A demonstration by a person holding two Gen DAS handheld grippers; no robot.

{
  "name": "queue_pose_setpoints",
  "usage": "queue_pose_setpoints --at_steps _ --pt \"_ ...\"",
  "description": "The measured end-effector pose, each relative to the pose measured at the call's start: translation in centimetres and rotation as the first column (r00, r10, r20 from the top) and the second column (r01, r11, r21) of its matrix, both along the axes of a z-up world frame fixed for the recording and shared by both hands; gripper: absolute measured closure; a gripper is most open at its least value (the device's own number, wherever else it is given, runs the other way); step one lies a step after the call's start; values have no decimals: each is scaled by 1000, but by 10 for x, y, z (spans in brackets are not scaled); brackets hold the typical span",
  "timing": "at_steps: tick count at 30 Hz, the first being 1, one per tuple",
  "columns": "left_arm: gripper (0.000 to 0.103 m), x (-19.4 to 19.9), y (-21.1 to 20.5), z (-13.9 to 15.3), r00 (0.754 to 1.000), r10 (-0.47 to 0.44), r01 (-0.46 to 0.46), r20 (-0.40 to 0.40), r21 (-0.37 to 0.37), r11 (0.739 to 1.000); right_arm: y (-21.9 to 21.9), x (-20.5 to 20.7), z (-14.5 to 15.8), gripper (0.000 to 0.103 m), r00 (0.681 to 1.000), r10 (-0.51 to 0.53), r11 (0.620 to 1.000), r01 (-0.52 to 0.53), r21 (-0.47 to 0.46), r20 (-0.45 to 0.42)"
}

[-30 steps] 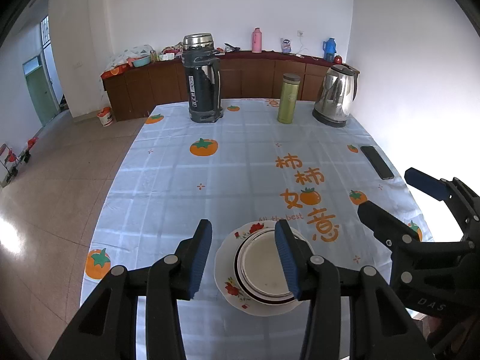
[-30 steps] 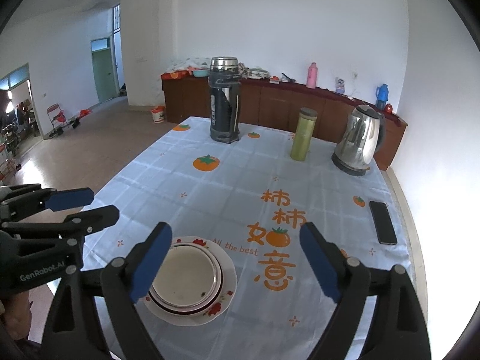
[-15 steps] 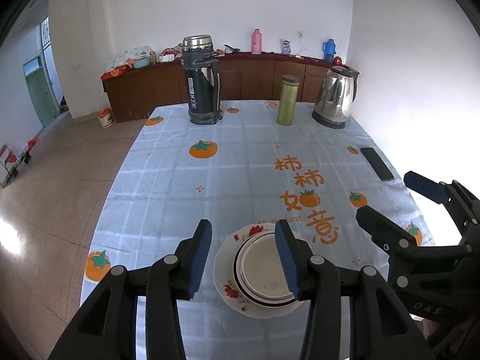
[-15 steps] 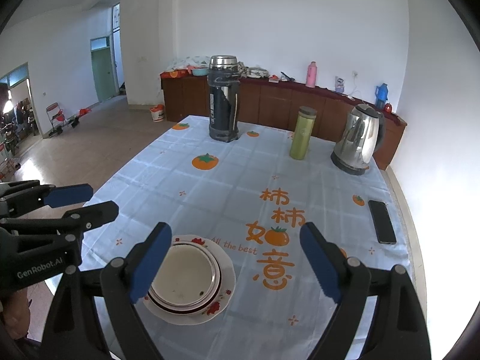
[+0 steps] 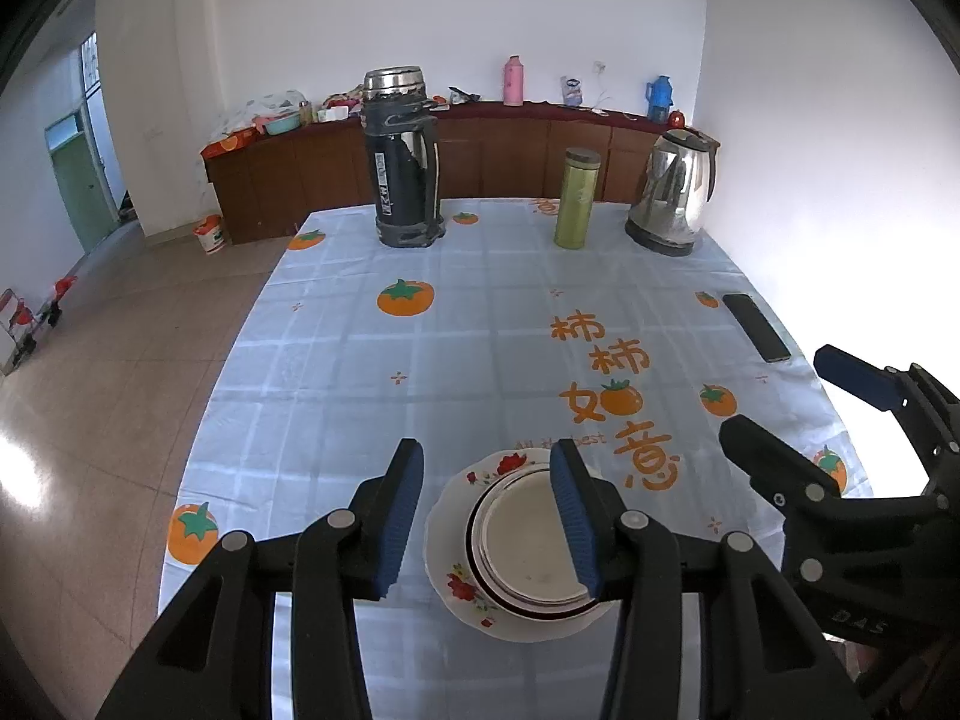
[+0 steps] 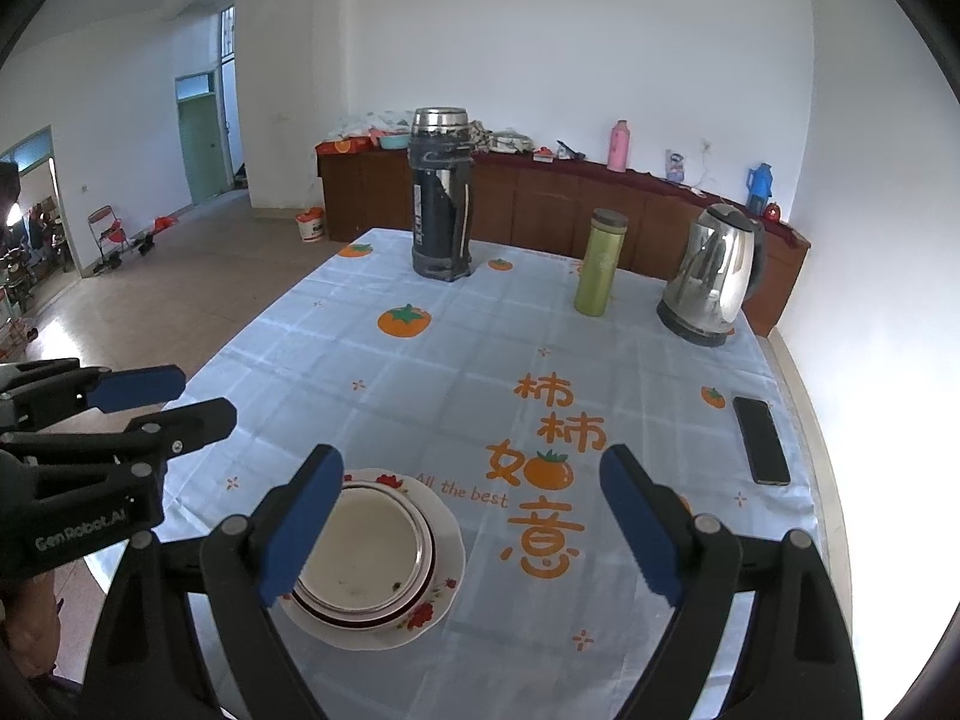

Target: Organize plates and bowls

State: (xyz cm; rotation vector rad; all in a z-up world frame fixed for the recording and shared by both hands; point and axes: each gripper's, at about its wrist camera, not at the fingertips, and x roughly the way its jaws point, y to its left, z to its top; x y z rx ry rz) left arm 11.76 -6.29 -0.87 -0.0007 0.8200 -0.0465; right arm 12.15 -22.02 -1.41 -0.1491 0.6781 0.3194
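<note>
Both held above the near edge of the table (image 6: 420, 360) with jaws parted and empty, the left gripper (image 5: 489, 510) and wider-spread right gripper (image 6: 474, 525) flank a bowl (image 6: 366, 552) nested on a floral plate (image 6: 444, 576), with a flask (image 6: 441, 192), tumbler (image 6: 600, 264) and kettle (image 6: 714, 276) at the far end

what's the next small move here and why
Probably nothing more than easing both away: the bowl already sits nested on the floral plate, and the left gripper and right gripper are both open, holding nothing, above the table.
</note>
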Motion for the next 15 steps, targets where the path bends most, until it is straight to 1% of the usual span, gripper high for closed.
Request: queue_pose_setpoints --at_steps 15 --pt "56 4 3 -1 1000 -1 1 -4 -5 1000 1 1 0 14 1000 2 1000 -2 0 0"
